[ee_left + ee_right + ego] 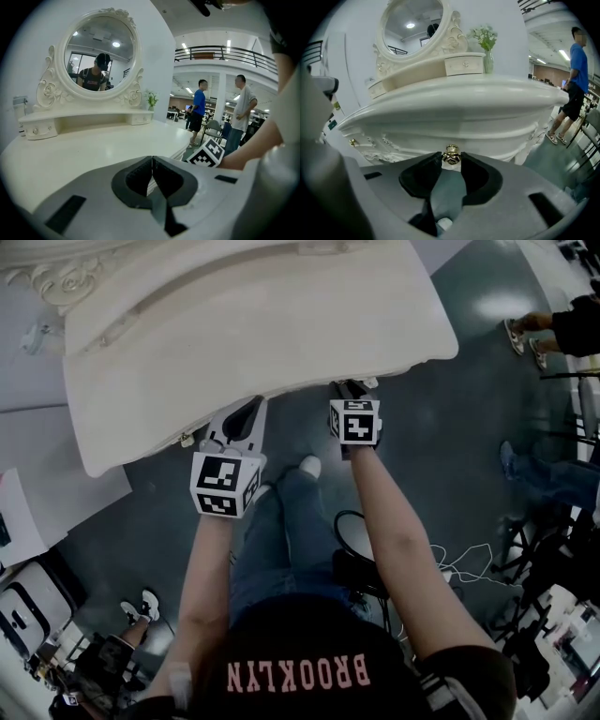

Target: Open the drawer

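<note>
Right hand-held gripper [451,162]: you are holding its jaws apart, with the gold knob [451,153] of the drawer [457,137] sitting between their tips. Left hand-held gripper [152,160]: its jaws are resting together, empty, hovering over the tabletop [84,150].

A large open-plan hall, more office than home. Beyond the left gripper [152,159] run a railed mezzanine [225,49], strip ceiling lights [228,45] and office chairs [213,127]. Behind the right gripper [352,388], loose cables [464,554] trail across grey floor [441,418].
</note>
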### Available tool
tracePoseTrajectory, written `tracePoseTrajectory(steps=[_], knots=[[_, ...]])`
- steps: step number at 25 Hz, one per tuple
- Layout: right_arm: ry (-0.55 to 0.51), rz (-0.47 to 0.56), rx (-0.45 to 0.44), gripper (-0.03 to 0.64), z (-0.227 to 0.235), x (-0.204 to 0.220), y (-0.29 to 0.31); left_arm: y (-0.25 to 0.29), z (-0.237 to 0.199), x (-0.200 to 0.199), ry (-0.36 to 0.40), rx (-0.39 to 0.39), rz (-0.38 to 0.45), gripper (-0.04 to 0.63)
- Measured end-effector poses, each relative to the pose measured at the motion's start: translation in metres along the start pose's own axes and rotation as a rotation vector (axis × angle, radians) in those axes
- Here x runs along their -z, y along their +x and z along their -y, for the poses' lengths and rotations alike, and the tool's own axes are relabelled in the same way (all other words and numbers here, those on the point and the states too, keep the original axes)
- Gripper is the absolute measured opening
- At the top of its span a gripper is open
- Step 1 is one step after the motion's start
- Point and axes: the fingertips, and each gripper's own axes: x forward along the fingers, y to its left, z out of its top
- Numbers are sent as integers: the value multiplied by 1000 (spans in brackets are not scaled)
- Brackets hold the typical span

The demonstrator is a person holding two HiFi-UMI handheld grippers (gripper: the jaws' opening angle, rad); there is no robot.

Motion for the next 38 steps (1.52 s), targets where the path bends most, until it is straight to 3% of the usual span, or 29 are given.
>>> tracePoseTrajectory(steps=[22,38], knots=[[-24,-33,28,109,-2,3,-5,-7,11,9,24,84,-34,5],[-21,-29,24,109,-1,55,-48,-13,32,17,62,152,-44,5]])
